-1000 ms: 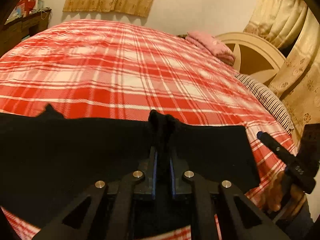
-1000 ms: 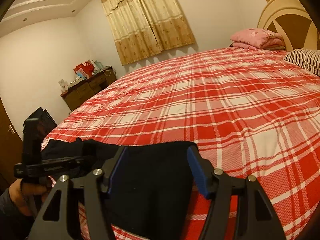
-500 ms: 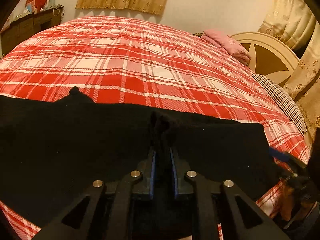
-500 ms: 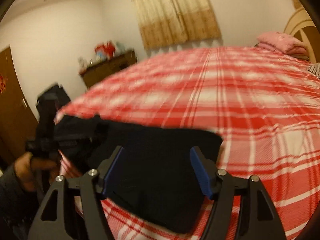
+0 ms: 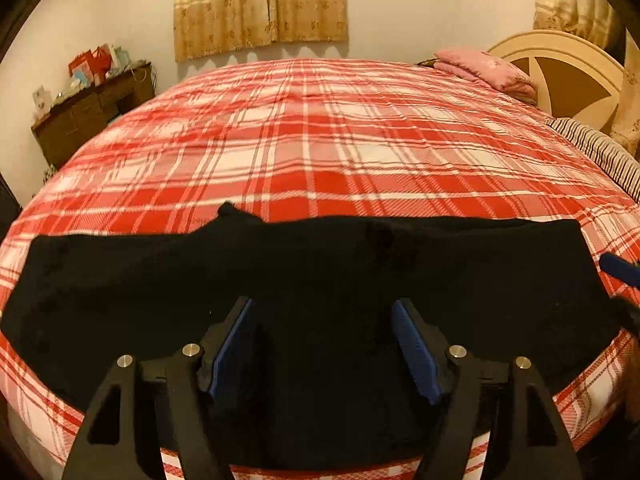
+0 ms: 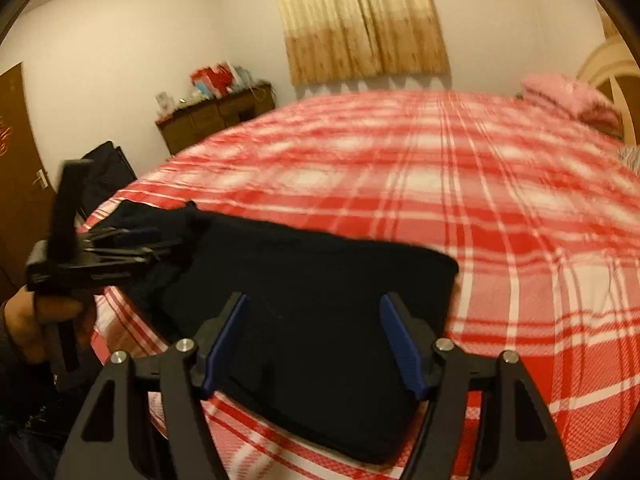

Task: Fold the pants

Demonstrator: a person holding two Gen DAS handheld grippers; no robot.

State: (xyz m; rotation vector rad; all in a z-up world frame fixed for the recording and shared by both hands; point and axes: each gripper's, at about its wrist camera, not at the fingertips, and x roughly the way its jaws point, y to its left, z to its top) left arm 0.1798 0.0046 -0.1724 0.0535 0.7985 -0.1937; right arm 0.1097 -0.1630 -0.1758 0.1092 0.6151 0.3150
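Observation:
The black pants (image 5: pixel 320 280) lie flat in a long strip across the near edge of the red plaid bed (image 5: pixel 320 140). My left gripper (image 5: pixel 326 344) is open and empty just above their middle. My right gripper (image 6: pixel 316 340) is open and empty over the pants' right end (image 6: pixel 320 280). In the right wrist view the left gripper (image 6: pixel 132 240) shows side-on over the pants' far left part. In the left wrist view a blue fingertip (image 5: pixel 622 272) of the right gripper shows at the right edge.
A pink folded blanket (image 5: pixel 488 68) and a striped pillow (image 5: pixel 600 152) lie at the headboard (image 5: pixel 560 64) end. A wooden dresser (image 5: pixel 88 120) with clutter stands left of the bed. A dark chair (image 6: pixel 104 176) and a door (image 6: pixel 16 160) are at the left.
My left gripper has opened and let go of the pants, which now lie flat. Both gripper views have swung to the left. The right gripper has stayed open.

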